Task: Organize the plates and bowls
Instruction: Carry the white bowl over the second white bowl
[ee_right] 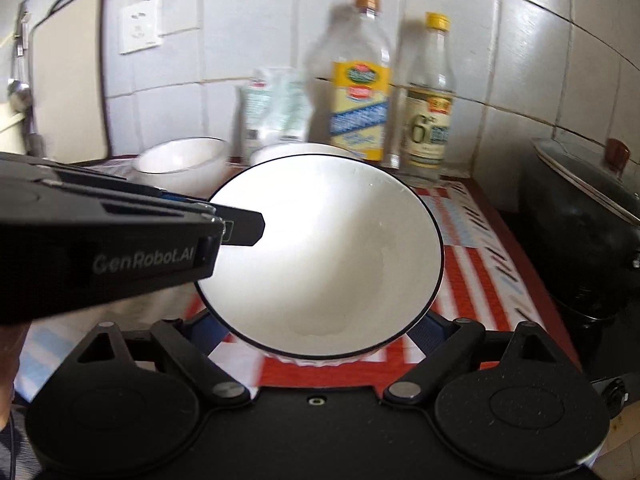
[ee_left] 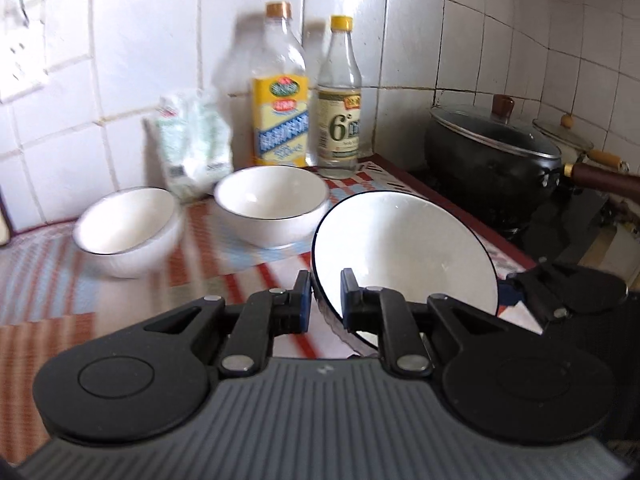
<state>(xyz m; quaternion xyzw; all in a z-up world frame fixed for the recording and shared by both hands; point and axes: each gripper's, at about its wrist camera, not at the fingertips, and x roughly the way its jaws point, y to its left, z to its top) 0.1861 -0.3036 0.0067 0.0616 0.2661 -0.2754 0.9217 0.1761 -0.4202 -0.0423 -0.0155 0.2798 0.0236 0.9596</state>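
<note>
**Black-rimmed bowl held at its rim, two bowls on the counter behind**

Item 1. Black-rimmed bowl (ee_left: 404, 256), white inside, tilted, lower centre-right of the left wrist view; fills the centre of the right wrist view (ee_right: 320, 256).

Item 2. Left gripper (ee_left: 326, 296), lower centre, pointing toward the tiled wall. Fingers nearly closed, pinching the bowl's near rim: one pad (ee_left: 304, 300) outside the wall, the other inside. In the right wrist view it enters from the left edge (ee_right: 240, 222), body lettered "GenRobot.AI".

Item 3. Right gripper (ee_right: 316, 328), bottom of its frame, fingers spread wide, one on either side of the bowl's lower wall. Contact cannot be told.

Item 4. Two white bowls, upright on the striped cloth (ee_left: 48, 264): one at middle left (ee_left: 128, 232), one at centre (ee_left: 272, 204), near each other.

Item 5. Against the wall: white packet (ee_left: 192, 140); yellow-labelled bottle (ee_left: 282, 92), print unreadable; clear bottle (ee_left: 340, 96) marked "6°".

Item 6. Lidded black pot (ee_left: 492, 160), right.
</note>
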